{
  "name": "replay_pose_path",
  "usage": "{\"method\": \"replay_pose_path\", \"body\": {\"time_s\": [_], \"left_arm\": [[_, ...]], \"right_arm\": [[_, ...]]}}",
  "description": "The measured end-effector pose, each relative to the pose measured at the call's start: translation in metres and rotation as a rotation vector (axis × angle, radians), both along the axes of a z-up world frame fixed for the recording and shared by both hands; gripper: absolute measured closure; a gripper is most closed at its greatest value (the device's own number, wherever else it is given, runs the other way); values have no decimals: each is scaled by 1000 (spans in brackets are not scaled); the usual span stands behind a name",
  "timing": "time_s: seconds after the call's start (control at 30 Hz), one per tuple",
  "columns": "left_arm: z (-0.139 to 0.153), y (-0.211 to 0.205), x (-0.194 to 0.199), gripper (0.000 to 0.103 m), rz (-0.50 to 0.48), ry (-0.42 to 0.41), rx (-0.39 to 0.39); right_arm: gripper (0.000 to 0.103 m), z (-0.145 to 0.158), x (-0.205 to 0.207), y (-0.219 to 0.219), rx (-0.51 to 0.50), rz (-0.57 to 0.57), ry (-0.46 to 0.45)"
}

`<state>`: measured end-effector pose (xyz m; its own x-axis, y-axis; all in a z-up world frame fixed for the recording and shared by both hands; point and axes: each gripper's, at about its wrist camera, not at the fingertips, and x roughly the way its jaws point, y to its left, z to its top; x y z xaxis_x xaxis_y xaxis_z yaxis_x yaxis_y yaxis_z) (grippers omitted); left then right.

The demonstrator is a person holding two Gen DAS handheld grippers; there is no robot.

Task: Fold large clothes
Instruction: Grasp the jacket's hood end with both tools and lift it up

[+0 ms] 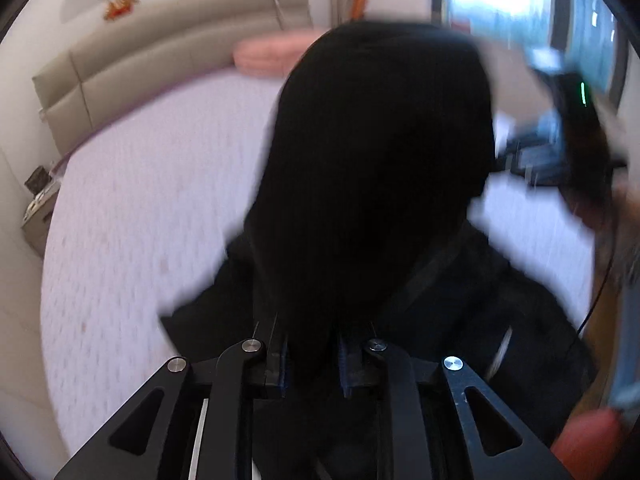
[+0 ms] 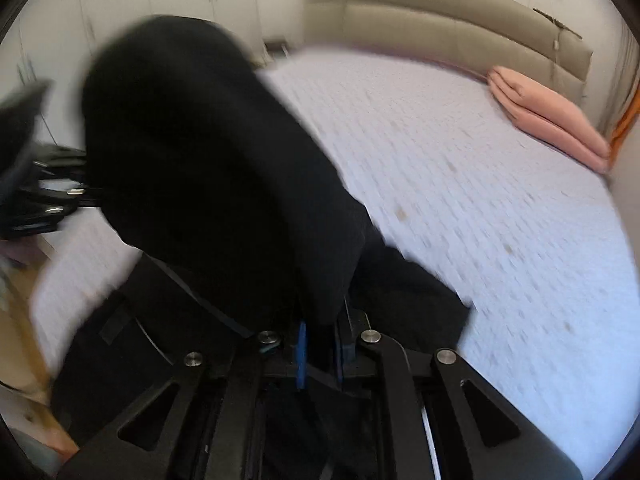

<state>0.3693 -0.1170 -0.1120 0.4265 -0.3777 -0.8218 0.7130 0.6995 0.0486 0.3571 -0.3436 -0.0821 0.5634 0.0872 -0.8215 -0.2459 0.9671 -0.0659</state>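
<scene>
**Bedroom: black garment lifted over the bed**

Lilac bed sheet [image 1: 132, 216] fills the background, and one black garment [image 1: 376, 152] hangs above it, its lower part trailing on the sheet. Two tongs hold it: the left tongs [image 1: 313, 354] pinch a bunched edge, and the right tongs [image 2: 322, 344] are likewise pressed together on cloth. To fold well, I judge both tongs should stay level with each other and lay the fabric flat without twisting. One folded pink blanket [image 2: 552, 120] lies beyond the garment, against one beige headboard [image 2: 440, 24].
</scene>
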Motion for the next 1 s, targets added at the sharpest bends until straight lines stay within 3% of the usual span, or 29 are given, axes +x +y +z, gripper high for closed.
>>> {"method": "replay_pose_path", "body": {"time_s": [0.13,0.2,0.37,0.4,0.43,0.53,0.6,0.67,0.8,0.9,1.0], "left_arm": [[-81,25,-14,85,80,160,193],[-92,43,-9,85,138,203,194],[-37,65,25,85,251,117,45],[-21,63,33,85,259,82,16],[-4,59,42,85,261,50,-24],[33,41,69,82,238,15,-165],[47,25,82,79,206,17,-245],[46,10,91,69,170,44,-284],[7,-17,91,65,60,186,-268],[-32,-29,45,65,-5,255,-170],[-79,-23,18,65,0,325,-73]], "right_arm": [[89,-58,-19,-16,-79,-105,163],[88,-72,-26,-33,10,-181,229],[71,-36,-19,-43,219,-245,174],[60,-25,-14,-44,257,-247,155],[55,-12,-9,-42,295,-245,123],[52,16,6,-29,383,-204,65],[52,24,17,-13,395,-179,53],[52,22,31,2,358,-163,62],[52,-10,36,23,336,-143,163],[52,-31,7,35,295,-120,216],[52,-67,-11,37,265,-126,290]]}}
